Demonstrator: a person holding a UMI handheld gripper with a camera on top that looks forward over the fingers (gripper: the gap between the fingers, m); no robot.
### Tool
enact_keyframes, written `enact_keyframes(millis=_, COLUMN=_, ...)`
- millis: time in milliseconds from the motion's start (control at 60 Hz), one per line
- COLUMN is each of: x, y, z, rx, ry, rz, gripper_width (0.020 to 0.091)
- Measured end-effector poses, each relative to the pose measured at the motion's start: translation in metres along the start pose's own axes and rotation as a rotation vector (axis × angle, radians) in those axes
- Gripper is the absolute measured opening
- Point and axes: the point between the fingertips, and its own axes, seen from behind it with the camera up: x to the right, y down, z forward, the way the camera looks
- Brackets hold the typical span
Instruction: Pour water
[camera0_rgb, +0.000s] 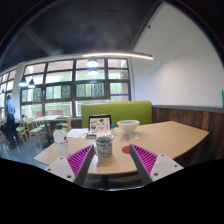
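Note:
A patterned black-and-white cup (104, 146) stands near the front edge of a light wooden table (170, 136), just ahead of my gripper (112, 160) and a little left of the gap's middle. My two fingers stand wide apart, their magenta pads (80, 158) on either side, and nothing is held between them. A white bowl (128, 127) sits farther back on the table, and a white cup (60, 136) stands at the left. A small red coaster (126, 148) lies to the right of the patterned cup.
A laptop or tablet (99, 125) stands behind the patterned cup. A green bench back (118, 109) runs behind the table. At the far left, a person (10, 108) stands by the windows, with chairs and tables nearby.

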Motion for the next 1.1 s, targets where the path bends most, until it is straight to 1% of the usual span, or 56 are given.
enact_keyframes(millis=167, x=0.003, y=0.004, z=-0.007, rx=0.001, ry=0.0, rz=-0.025, gripper_width=0.0804)
enact_keyframes(millis=283, x=-0.011, y=0.011, z=-0.009, rx=-0.008, ry=-0.039, rz=-0.035, gripper_width=0.0805)
enact_keyframes(millis=433, x=-0.055, y=0.034, z=0.008, rx=0.014, ry=-0.108, rz=-0.037, gripper_width=0.0804)
enact_keyframes(millis=517, x=-0.088, y=0.057, z=0.019, rx=-0.011, ry=-0.155, rz=-0.046, gripper_width=0.0807)
enact_keyframes(millis=583, x=-0.109, y=0.069, z=0.033, rx=-0.008, ry=-0.19, rz=-0.056, gripper_width=0.0806)
enact_keyframes(millis=733, x=-0.17, y=0.079, z=0.07, rx=0.011, ry=-0.244, rz=-0.051, gripper_width=0.0799)
enact_keyframes(millis=767, x=-0.178, y=0.082, z=0.086, rx=0.01, ry=-0.249, rz=-0.045, gripper_width=0.0801)
enact_keyframes(millis=833, x=-0.2, y=0.083, z=0.098, rx=0.013, ry=-0.242, rz=-0.039, gripper_width=0.0802)
enact_keyframes(millis=883, x=-0.208, y=0.079, z=0.113, rx=0.03, ry=-0.226, rz=-0.036, gripper_width=0.08)
enact_keyframes(millis=900, x=-0.205, y=0.078, z=0.129, rx=0.035, ry=-0.223, rz=-0.036, gripper_width=0.0801)
enact_keyframes(millis=1017, x=-0.221, y=0.068, z=0.15, rx=0.066, ry=-0.177, rz=-0.048, gripper_width=0.0801)
enact_keyframes(millis=1067, x=-0.224, y=0.067, z=0.166, rx=0.078, ry=-0.172, rz=-0.067, gripper_width=0.0785)
enact_keyframes(millis=1083, x=-0.227, y=0.067, z=0.168, rx=0.079, ry=-0.171, rz=-0.073, gripper_width=0.0768)
enact_keyframes(millis=1100, x=-0.229, y=0.067, z=0.17, rx=0.078, ry=-0.169, rz=-0.078, gripper_width=0.0706)
